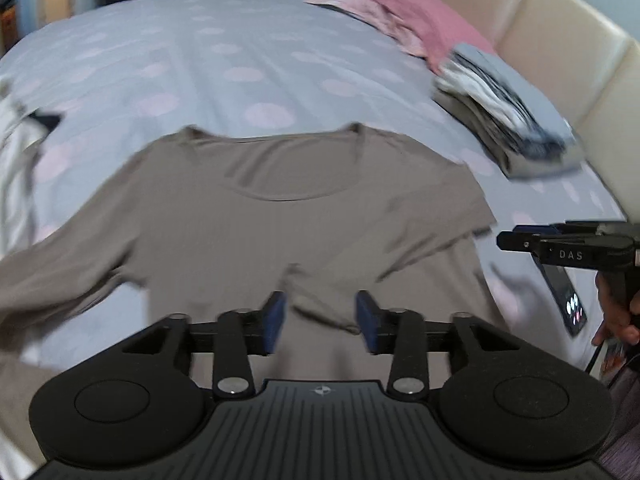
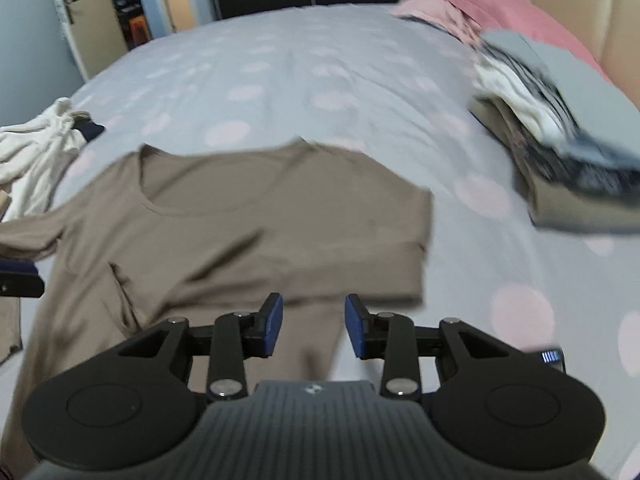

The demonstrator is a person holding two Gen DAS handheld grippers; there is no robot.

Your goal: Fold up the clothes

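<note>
Your left gripper (image 1: 321, 322) hangs over the middle of the brown long-sleeved top (image 1: 256, 216). Its jaws are spread apart with nothing between the blue pads (image 1: 276, 320).

The top lies flat on the bed sheet (image 1: 180, 68), which is grey with pale pink dots. Its neck hole points away from you. I think the top is light, thin and floppy. It will sag and slide if you lift it by one spot. So pinch it at an edge, like the sleeve end or the bottom hem. The left sleeve (image 1: 48, 276) still sticks out to the side. The right sleeve (image 2: 256, 264) already lies folded across the chest, with a few wrinkles.

Your right gripper (image 2: 314, 324) hangs over the right side of the top, near its folded edge. Its jaws are spread too, and they hold nothing.

Farther right, a stack of folded clothes (image 2: 560, 136) sits well apart from the top.
</note>
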